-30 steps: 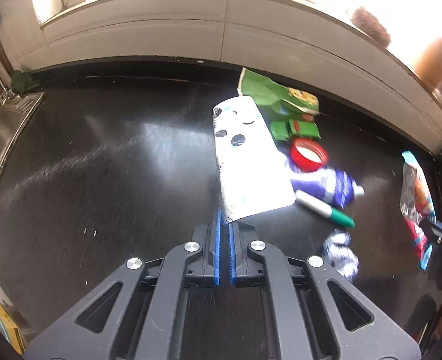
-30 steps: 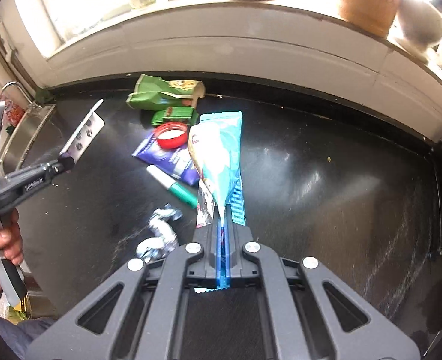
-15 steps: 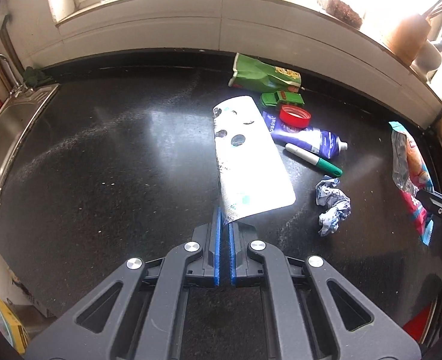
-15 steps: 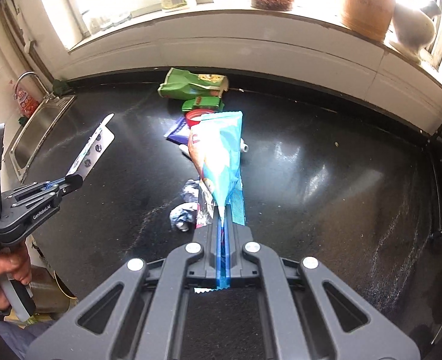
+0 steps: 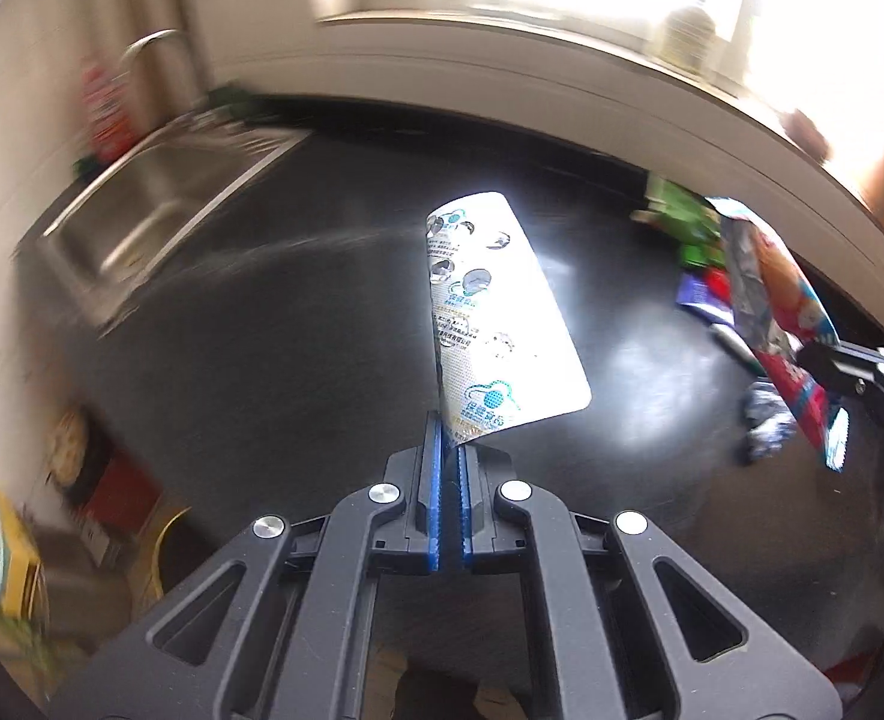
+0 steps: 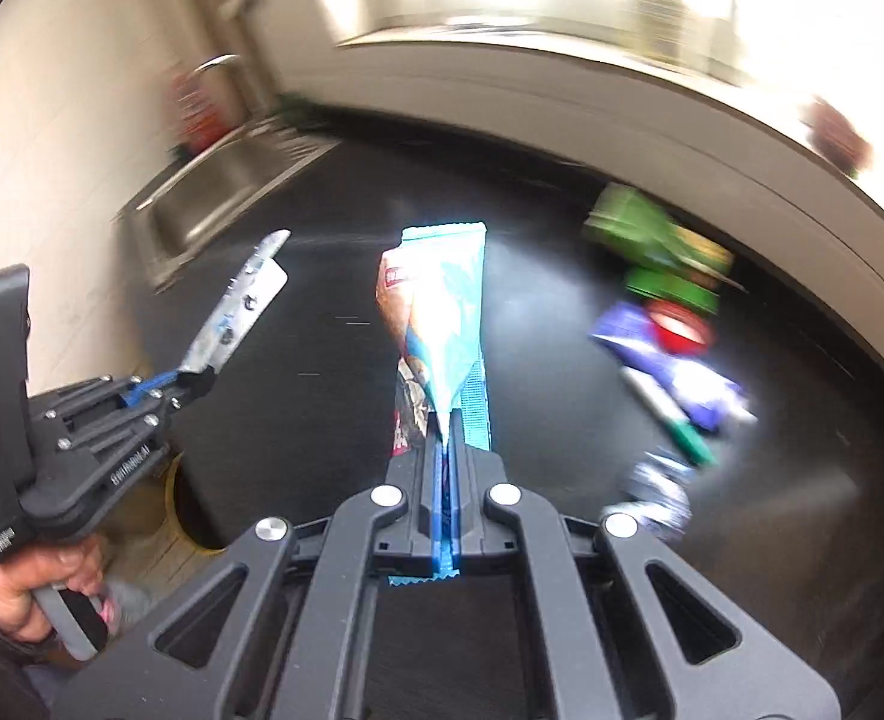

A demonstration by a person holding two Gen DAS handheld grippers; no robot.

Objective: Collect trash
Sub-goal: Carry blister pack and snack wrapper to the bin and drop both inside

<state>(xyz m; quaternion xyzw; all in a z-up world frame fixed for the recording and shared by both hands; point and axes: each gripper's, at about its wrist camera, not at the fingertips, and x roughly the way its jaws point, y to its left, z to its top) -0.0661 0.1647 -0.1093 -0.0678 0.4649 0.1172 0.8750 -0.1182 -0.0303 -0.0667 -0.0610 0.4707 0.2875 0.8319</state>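
My left gripper [image 5: 449, 450] is shut on the lower edge of a silver pill blister sheet [image 5: 490, 312], which stands up above the black counter [image 5: 297, 324]. My right gripper [image 6: 446, 420] is shut on a light-blue snack wrapper [image 6: 448, 312] that points away from me. In the right wrist view the left gripper [image 6: 192, 375] and its blister sheet [image 6: 240, 306] hang at the left, over the counter's left edge, held by a hand [image 6: 27, 588]. The left wrist view has the wrapper [image 5: 772, 306] at the right. A crumpled foil ball [image 6: 658, 492] lies on the counter.
A steel sink [image 5: 141, 222] sits at the counter's left end. A green packet [image 6: 634, 228], a red lid [image 6: 679, 324], a purple tube [image 6: 670, 366] and a green marker [image 6: 676, 414] lie at the right. A round yellow-rimmed bin opening [image 6: 192, 516] shows below the counter's edge.
Both grippers swung left across the counter, still holding the blister sheet and the wrapper. The litter pile slid to the right of both views, and the sink and floor came into sight.
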